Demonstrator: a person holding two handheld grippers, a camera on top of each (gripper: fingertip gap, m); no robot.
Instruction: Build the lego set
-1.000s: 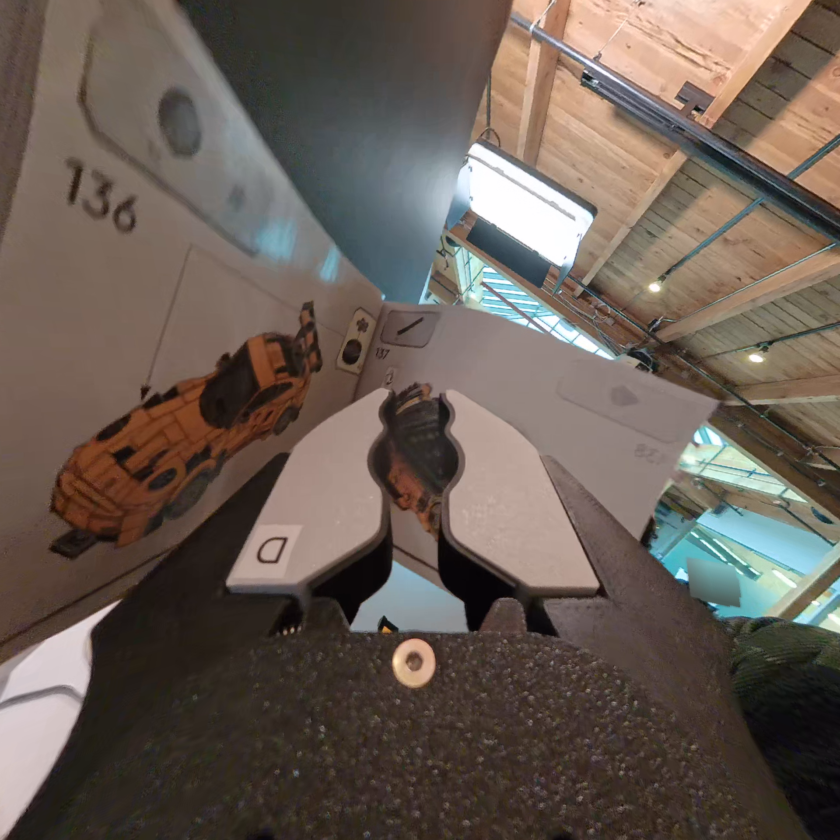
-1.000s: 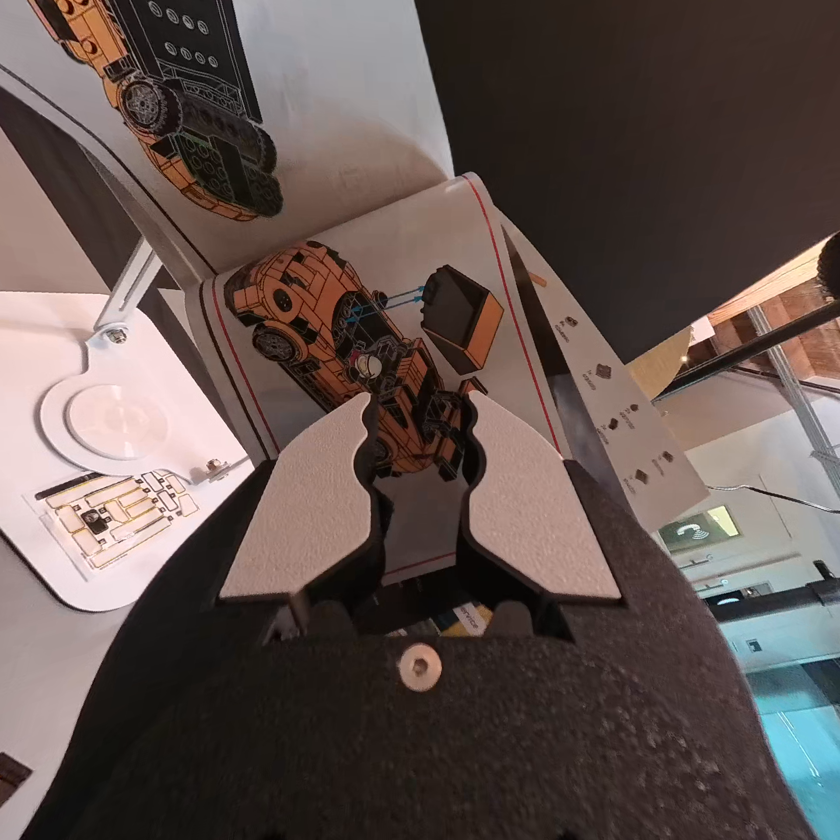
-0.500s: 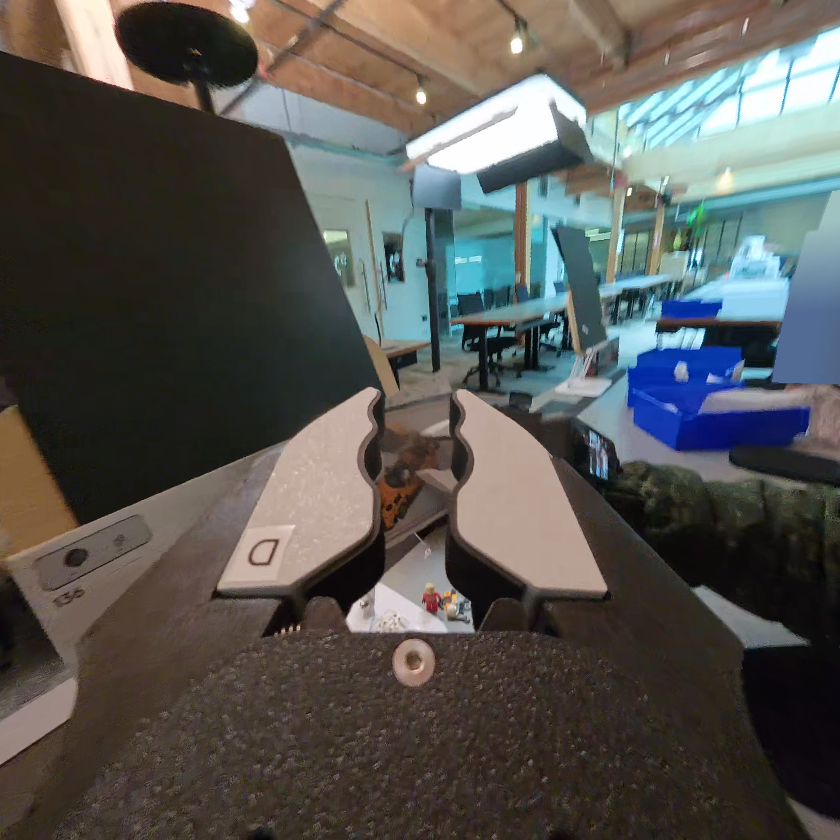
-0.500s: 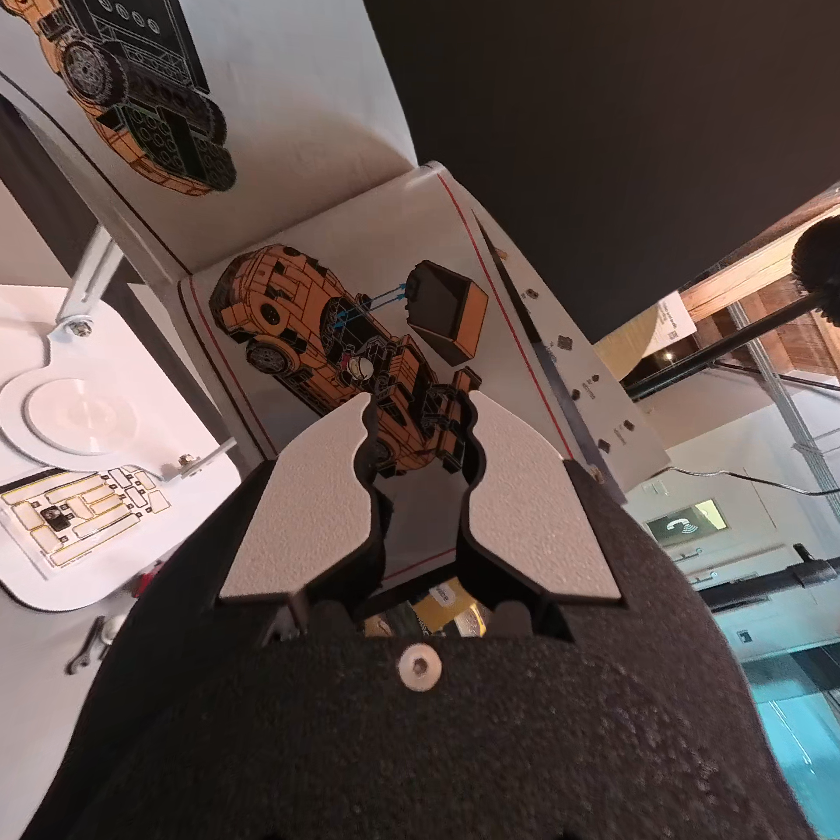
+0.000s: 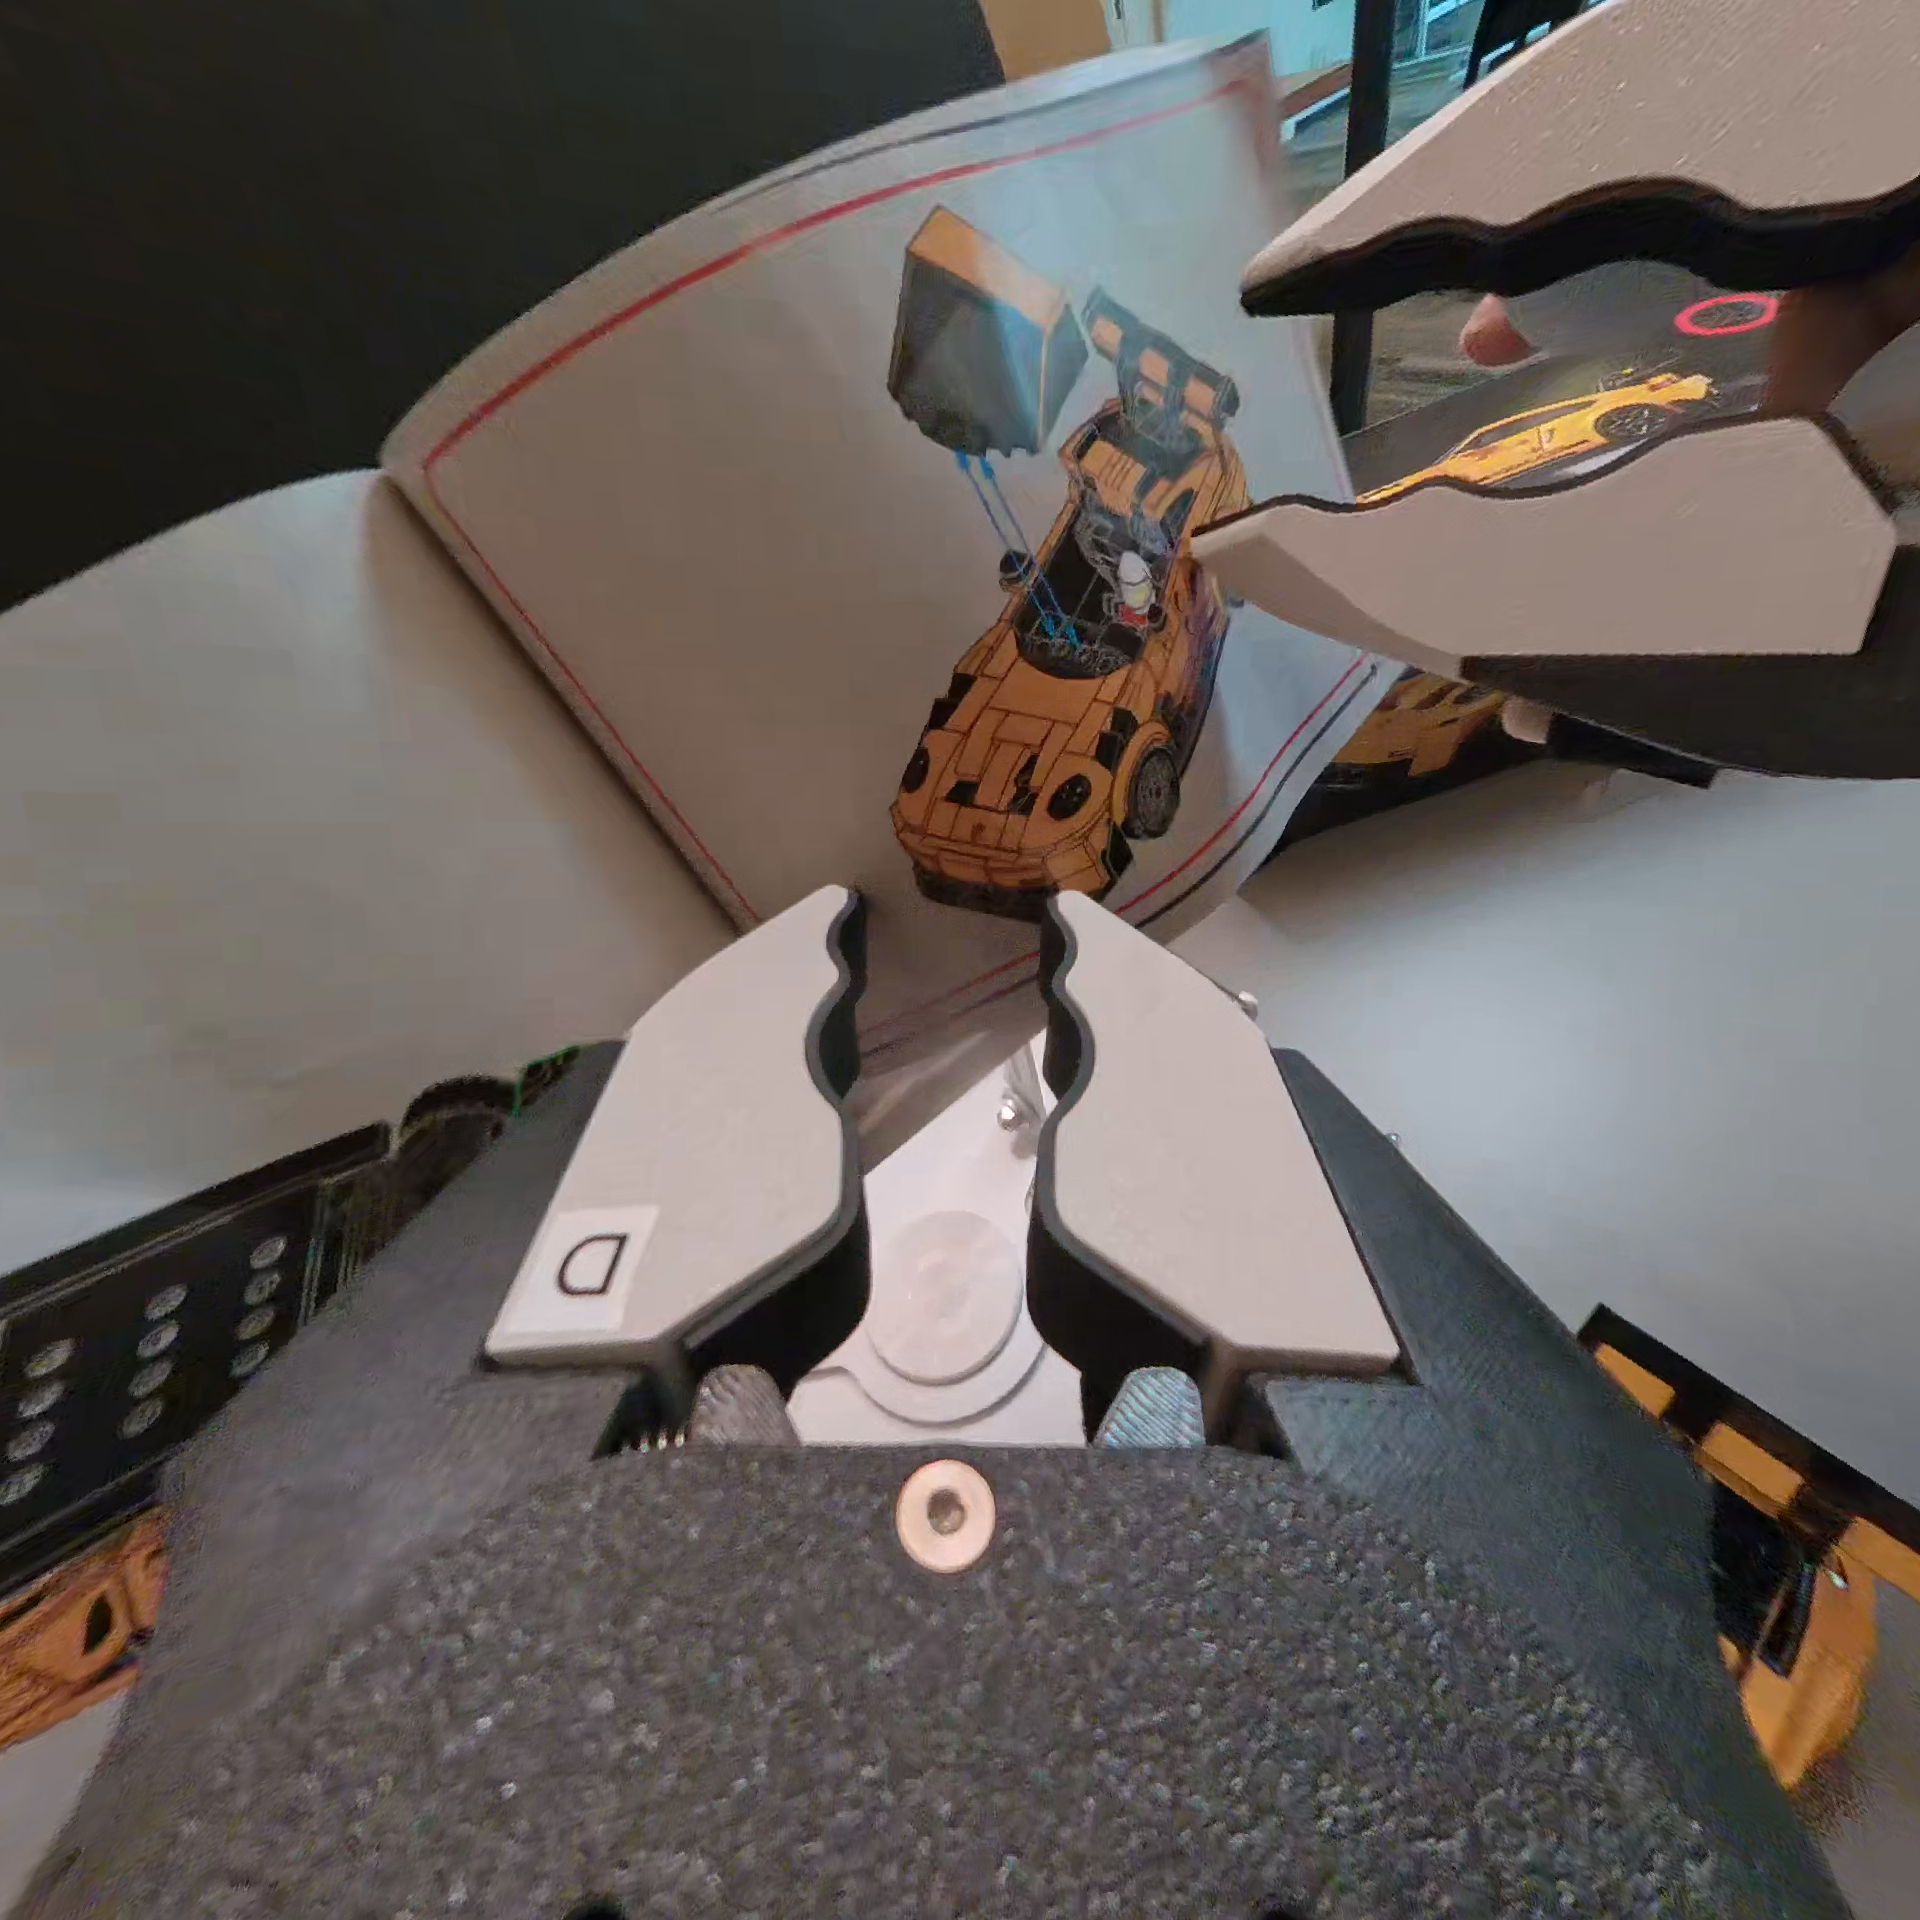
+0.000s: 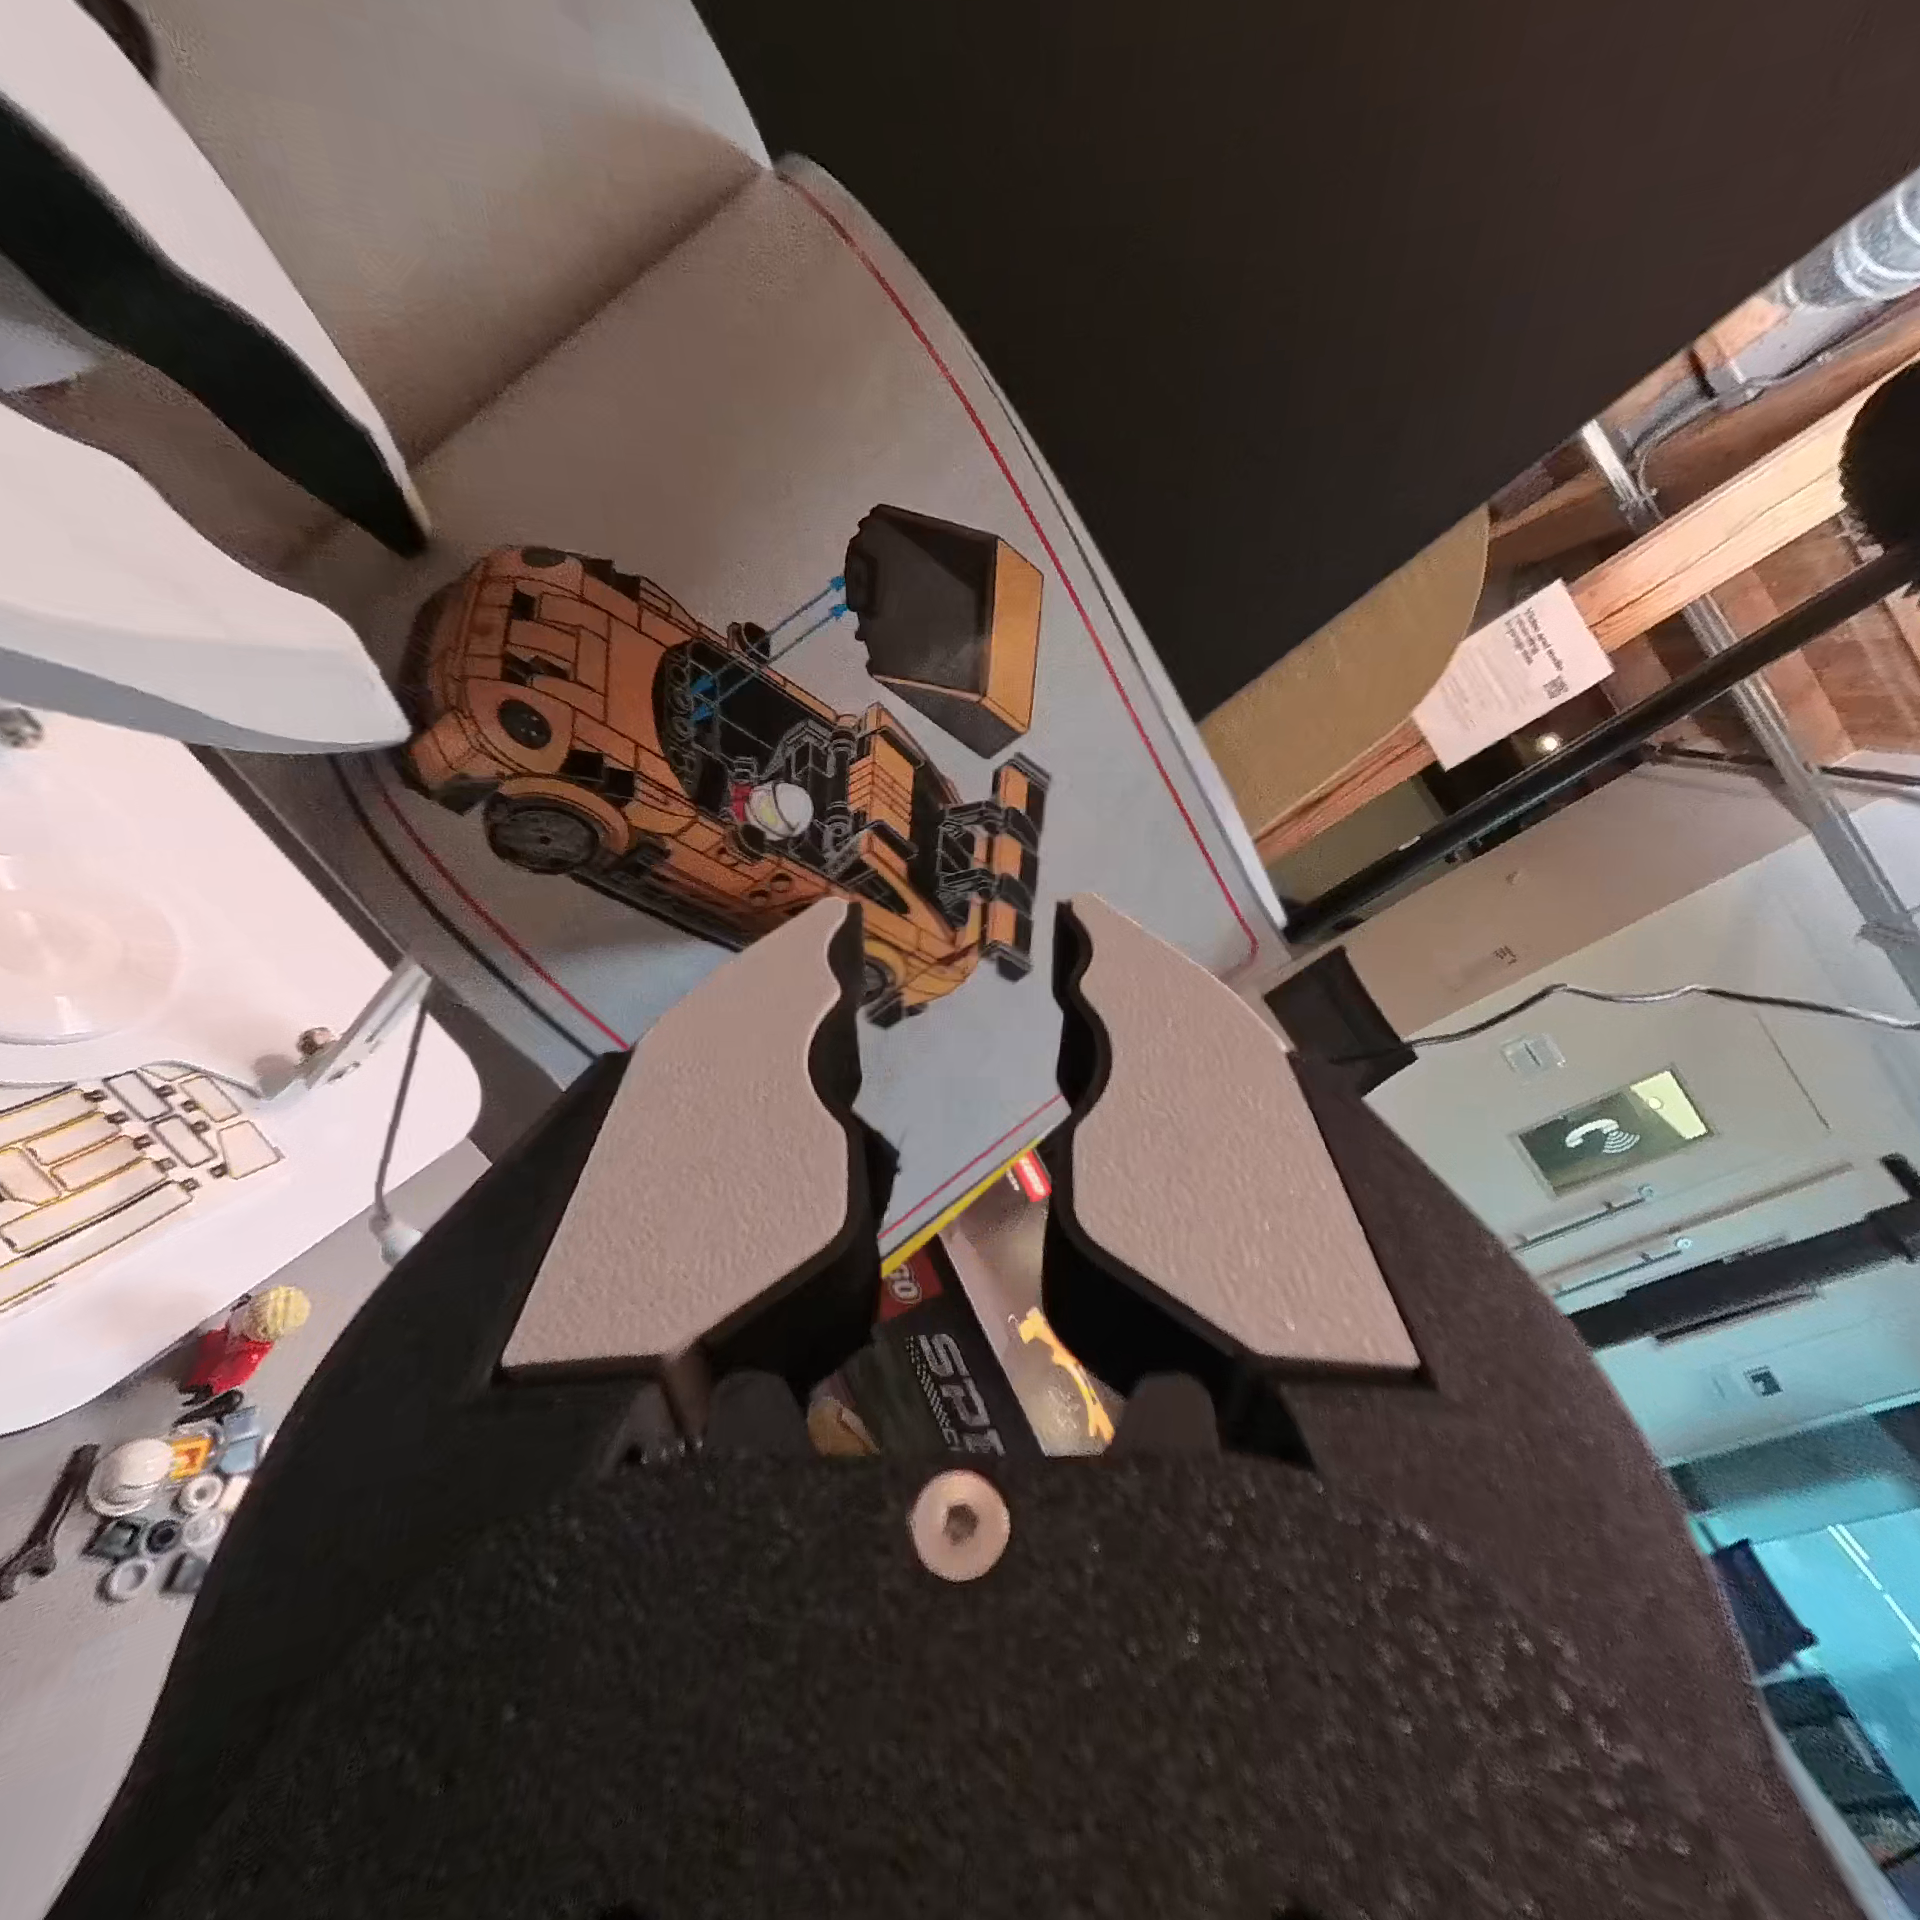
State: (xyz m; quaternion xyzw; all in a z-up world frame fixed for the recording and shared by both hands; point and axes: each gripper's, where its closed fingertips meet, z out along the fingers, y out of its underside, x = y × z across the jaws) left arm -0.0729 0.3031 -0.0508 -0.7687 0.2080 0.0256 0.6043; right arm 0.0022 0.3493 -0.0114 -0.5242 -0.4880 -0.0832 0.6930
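The open instruction booklet (image 5: 727, 582) stands in front of me, its bent page showing an orange car drawing (image 5: 1070, 717). My left gripper (image 5: 951, 914) is open and empty, its fingertips just below the page's bottom edge. My right gripper (image 5: 1221, 416) reaches in from the upper right, open, with its lower finger (image 5: 1558, 561) touching the page near the right edge. In the right wrist view the right gripper (image 6: 956, 914) is open over the page's lower corner by the car drawing (image 6: 727, 748). The left gripper (image 6: 410, 634) shows at the upper left by the page's other edge.
Small loose Lego parts (image 6: 156, 1496) and a red minifigure (image 6: 244, 1340) lie on the grey table at lower left. A white stand base (image 6: 104, 935) carries a sticker sheet (image 6: 104, 1174). The Lego box (image 6: 977, 1361) lies under the booklet. A black board (image 5: 312, 208) stands behind. Left tips and right tips are each some 20 cm from the red minifigure (image 6: 244, 1340).
My left gripper has swung from pointing up at the ceiling and room down to the booklet page. The right gripper stays at the page, which now faces it more squarely.
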